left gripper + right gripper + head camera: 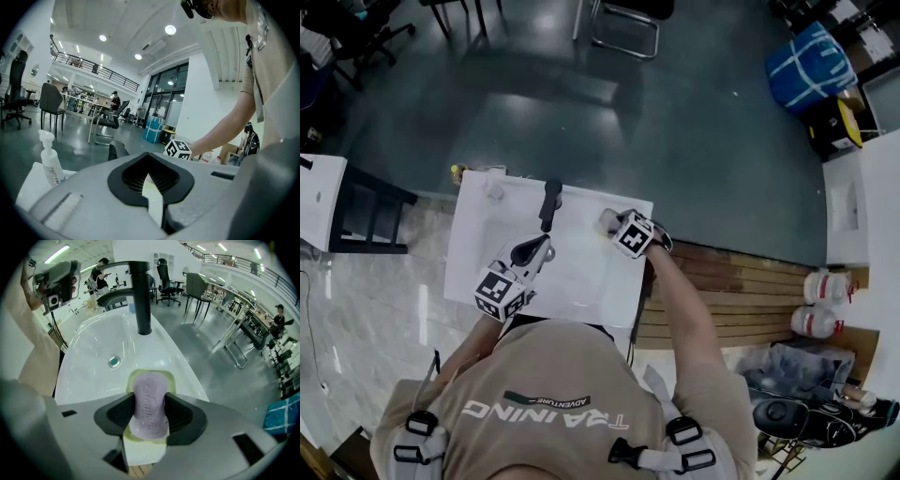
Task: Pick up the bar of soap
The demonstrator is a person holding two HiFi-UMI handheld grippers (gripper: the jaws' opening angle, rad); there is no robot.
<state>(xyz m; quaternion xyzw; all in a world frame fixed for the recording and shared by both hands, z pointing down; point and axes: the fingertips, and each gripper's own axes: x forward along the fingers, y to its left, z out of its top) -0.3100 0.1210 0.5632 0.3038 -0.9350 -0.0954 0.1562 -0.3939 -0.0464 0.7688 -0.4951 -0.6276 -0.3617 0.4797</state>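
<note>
Lilac bar of soap [149,401] is lying lengthwise on a pale green dish [170,378] at the white sink [89,352] rim. The right gripper [150,416] is pressing its fingers [183,414] against both long sides, apparently securing the bar for lifting. The left gripper [151,183] is hovering over the basin, with its fingers nearly together and holding nothing.
</note>
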